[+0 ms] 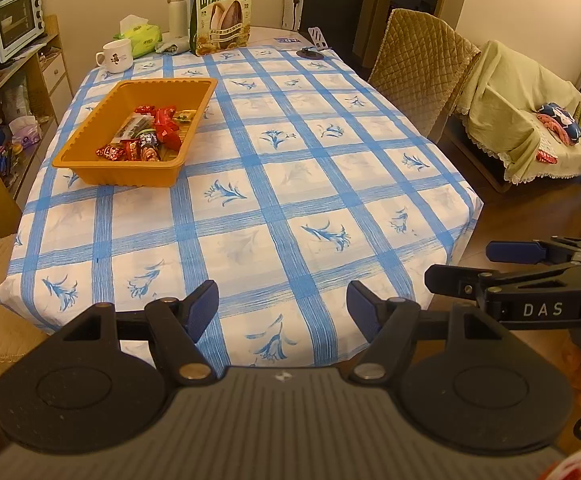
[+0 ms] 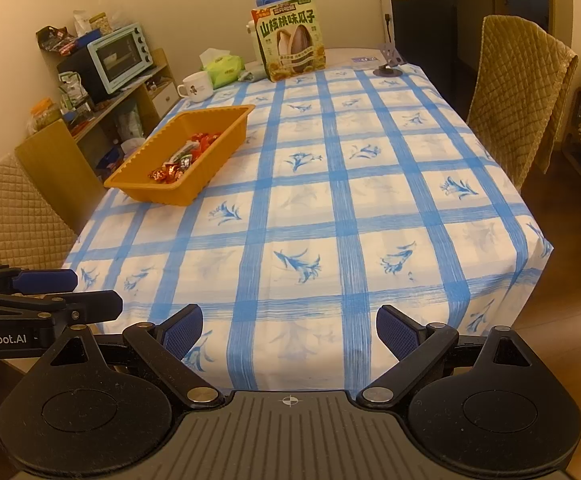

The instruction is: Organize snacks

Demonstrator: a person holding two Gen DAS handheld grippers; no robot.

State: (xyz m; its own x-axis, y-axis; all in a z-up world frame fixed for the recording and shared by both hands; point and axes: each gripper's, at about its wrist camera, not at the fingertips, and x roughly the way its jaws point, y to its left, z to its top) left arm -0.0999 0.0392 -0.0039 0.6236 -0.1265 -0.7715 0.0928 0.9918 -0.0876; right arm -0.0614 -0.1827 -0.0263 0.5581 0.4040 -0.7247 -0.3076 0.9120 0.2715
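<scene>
Behind the orange tray's [image 1: 130, 166] near wall snacks [image 1: 150, 132] lie half-hidden; both grippers' jaws gape empty.

Left tool [image 1: 282, 308] gapes empty over tablecloth [image 1: 290, 184]; snacks [image 1: 150, 132] fill orange tray [image 1: 90, 160].

1 orange tray [image 1: 90, 168] of snacks [image 1: 146, 136], 1 seed bag [image 1: 223, 16], 1 mug [image 1: 116, 55], 1 tissue pack [image 1: 140, 36], 2 chairs [image 1: 418, 68]

Both views taken from near end of table [image 1: 290, 184], low behind open fingers, faced lengthwise toward far wall. Shared: orange tray [image 1: 90, 160] [image 2: 138, 190], sunflower seed bag [image 1: 223, 16] [image 2: 290, 40], checked tablecloth [image 2: 330, 208]. Each gripper glimpsed at other view's edge.
</scene>
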